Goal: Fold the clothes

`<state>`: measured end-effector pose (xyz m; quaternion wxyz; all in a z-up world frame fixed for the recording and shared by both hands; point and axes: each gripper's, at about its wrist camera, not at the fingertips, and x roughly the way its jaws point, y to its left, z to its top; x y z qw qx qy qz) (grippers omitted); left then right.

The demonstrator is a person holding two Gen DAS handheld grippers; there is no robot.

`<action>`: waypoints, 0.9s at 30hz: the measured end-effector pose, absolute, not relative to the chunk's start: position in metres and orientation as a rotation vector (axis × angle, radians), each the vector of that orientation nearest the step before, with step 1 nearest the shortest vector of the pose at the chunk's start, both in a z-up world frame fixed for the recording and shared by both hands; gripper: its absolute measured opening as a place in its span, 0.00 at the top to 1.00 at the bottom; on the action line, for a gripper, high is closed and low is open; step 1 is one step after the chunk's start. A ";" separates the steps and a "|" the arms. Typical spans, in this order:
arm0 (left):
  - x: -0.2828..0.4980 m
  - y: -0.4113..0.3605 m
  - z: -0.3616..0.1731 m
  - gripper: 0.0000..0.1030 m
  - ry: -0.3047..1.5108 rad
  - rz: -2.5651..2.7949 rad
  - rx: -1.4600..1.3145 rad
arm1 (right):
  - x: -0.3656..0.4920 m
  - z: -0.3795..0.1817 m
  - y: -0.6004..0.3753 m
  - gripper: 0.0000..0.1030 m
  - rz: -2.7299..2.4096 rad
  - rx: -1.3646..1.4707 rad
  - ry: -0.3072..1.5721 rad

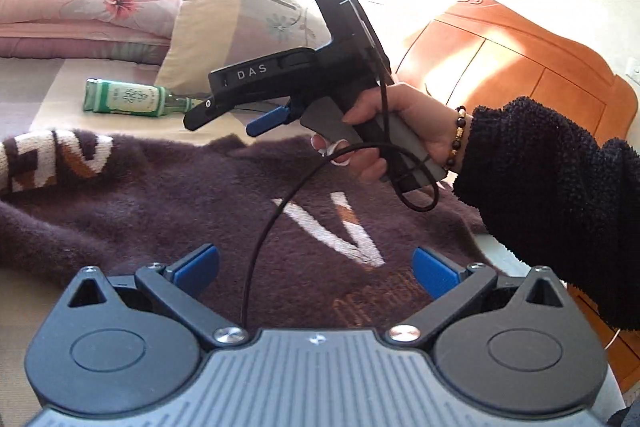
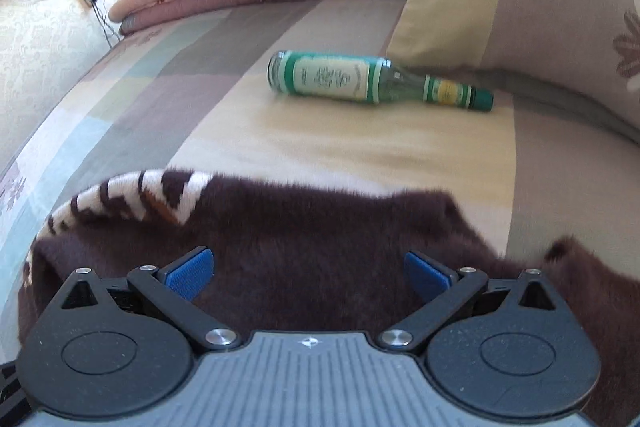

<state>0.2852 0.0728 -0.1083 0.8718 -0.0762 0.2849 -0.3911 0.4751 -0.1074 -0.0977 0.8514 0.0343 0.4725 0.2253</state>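
Brown sweater (image 2: pixel 304 247) beneath right claw (image 2: pixel 308 273).

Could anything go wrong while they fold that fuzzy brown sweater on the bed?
Maybe. The green glass bottle lies on its side near the sweater; tugging the fabric could set it rolling off the bed. Also, the black cable hangs between the open left gripper fingers and could get pinched with the cloth.

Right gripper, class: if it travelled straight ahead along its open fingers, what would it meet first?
Most likely the fuzzy dark-brown sweater spread beneath the right gripper; the green glass bottle lies farther on, though depth is hard to judge.
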 end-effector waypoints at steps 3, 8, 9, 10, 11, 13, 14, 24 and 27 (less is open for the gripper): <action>0.279 0.066 -0.106 0.01 0.596 -0.861 -0.142 | 0.479 -0.124 -0.104 0.00 0.422 0.067 1.036; 0.270 0.061 -0.107 0.01 0.597 -0.898 -0.089 | 0.486 -0.143 -0.080 0.00 0.350 -0.015 0.901; 0.269 0.061 -0.108 0.01 0.599 -0.903 -0.090 | 0.486 -0.143 -0.074 0.00 0.343 -0.045 0.866; 0.268 0.061 -0.108 0.01 0.602 -0.911 -0.097 | 0.485 -0.139 -0.075 0.00 0.353 -0.050 0.877; 0.267 0.063 -0.107 0.01 0.601 -0.922 -0.109 | 0.484 -0.134 -0.077 0.00 0.364 -0.054 0.891; 0.262 0.066 -0.104 0.01 0.590 -0.946 -0.122 | 0.472 -0.113 -0.095 0.00 0.350 -0.062 0.853; 0.259 0.067 -0.102 0.01 0.578 -0.962 -0.124 | 0.466 -0.103 -0.104 0.00 0.343 -0.066 0.834; 0.253 0.066 -0.097 0.01 0.545 -1.020 -0.137 | 0.470 -0.086 -0.268 0.00 0.188 0.393 0.851; 0.257 0.063 -0.101 0.01 0.562 -1.008 -0.131 | 0.467 -0.106 -0.275 0.00 0.199 0.461 0.873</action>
